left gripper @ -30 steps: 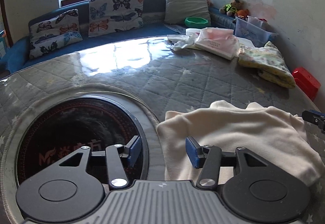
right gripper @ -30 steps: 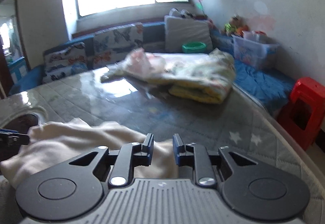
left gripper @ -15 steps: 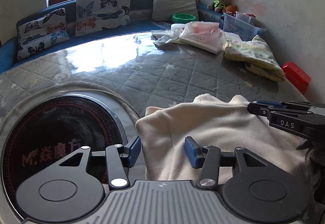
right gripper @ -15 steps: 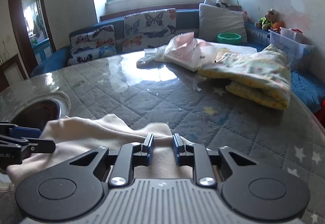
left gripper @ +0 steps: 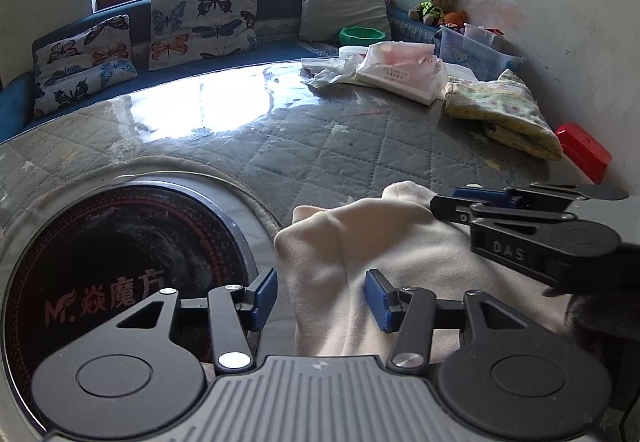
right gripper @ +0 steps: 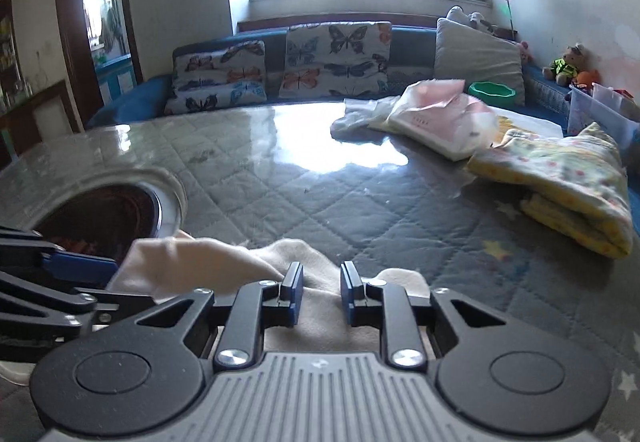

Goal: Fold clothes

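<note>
A cream fleece garment [left gripper: 400, 242] lies bunched on the grey quilted table [left gripper: 320, 161], close to the front edge. My left gripper [left gripper: 320, 298] is open, and the garment's left edge sits between its blue pads. The right gripper [left gripper: 440, 203] comes in from the right, turned on its side, with a peak of cloth raised at its tips. In the right wrist view the right gripper [right gripper: 322, 292] has its pads close together with a ridge of the garment [right gripper: 240, 262] pinched between them. The left gripper [right gripper: 104, 282] shows at the left edge.
A round dark cooktop [left gripper: 100, 262] is set into the table left of the garment. A folded yellow floral blanket [left gripper: 508, 113] and a pink-white plastic bag [left gripper: 400, 69] lie at the far right. A red stool [left gripper: 584, 149] stands beyond the right edge. Butterfly cushions [left gripper: 204, 21] line the bench.
The right gripper has travelled left across the garment, drawing its right side over towards the left gripper. The cloth is now more bunched. The left gripper stays open.
</note>
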`<state>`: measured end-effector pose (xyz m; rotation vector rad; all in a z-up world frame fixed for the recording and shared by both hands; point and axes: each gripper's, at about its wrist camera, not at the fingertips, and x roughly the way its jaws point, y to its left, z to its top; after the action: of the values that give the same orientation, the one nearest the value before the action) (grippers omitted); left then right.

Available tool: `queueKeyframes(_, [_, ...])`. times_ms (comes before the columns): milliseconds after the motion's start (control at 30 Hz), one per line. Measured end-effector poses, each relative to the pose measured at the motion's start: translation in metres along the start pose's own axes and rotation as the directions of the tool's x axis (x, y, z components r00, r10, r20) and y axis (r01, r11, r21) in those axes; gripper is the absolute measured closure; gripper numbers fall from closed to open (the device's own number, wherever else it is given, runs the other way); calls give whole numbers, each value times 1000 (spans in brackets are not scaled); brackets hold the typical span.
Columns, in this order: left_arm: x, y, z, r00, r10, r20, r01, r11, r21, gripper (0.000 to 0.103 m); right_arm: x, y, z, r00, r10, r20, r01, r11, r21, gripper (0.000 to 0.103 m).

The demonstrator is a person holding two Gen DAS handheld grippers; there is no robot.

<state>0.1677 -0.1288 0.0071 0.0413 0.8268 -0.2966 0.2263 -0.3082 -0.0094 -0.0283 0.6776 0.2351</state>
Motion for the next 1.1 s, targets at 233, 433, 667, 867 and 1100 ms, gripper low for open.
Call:
queueKeyframes(233, [-7,9,-5,1000,1,8,-1,1000,-18,51,-8,24,11,997,71,32,-70,997,-33,83])
queueKeyframes(433, [-8,16,-11,1000,15,-2,-15,999,-29,50,17,45,10,998,66,-9,-66,995,-68,82])
queueKeyframes(667, [-14,21,-15,1000,23,10,-23,999,-37,49,-7,41,12,996,86,23,-84,994,-66,81])
queueKeyframes(867, [-22,18,-19,999,23,31,-22,999,-24,49,-52,28,-15,996,91,8,-91,993,-77,79])
queueKeyframes(1100, [-24,14,-30,999,43,32,-44,999,23,48,-88,27,-54,996,88,-5,-88,992,-86,79])
